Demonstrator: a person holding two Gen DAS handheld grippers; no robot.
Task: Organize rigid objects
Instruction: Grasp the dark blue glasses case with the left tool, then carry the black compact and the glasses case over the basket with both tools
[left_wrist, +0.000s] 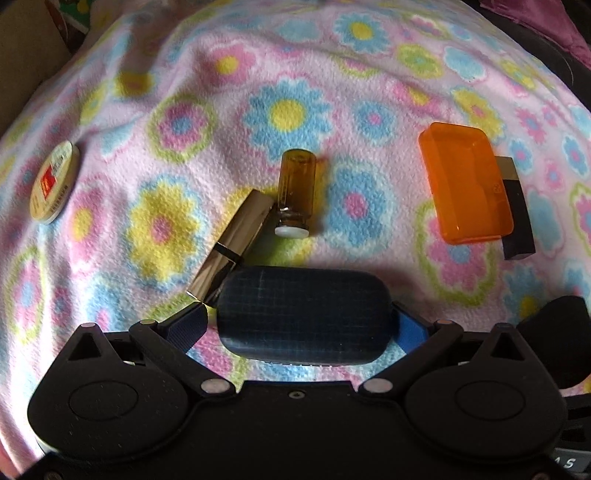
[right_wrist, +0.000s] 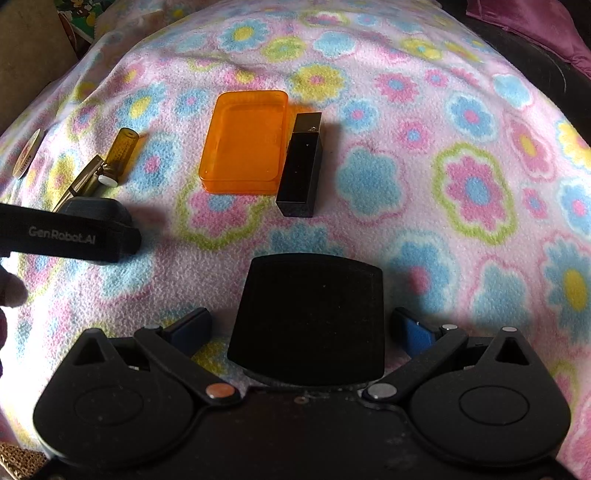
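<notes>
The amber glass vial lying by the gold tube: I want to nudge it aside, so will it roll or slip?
The amber glass vial lies on its side, so a sideways push would probably roll it. The fleece blanket looks soft and should slow it. It touches the gold tube, which might shift too. Smooth glass may slip in a grip.

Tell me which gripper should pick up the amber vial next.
Left. The amber vial lies just ahead of the left gripper, though that holds a dark case. From the right gripper it sits far left.
</notes>
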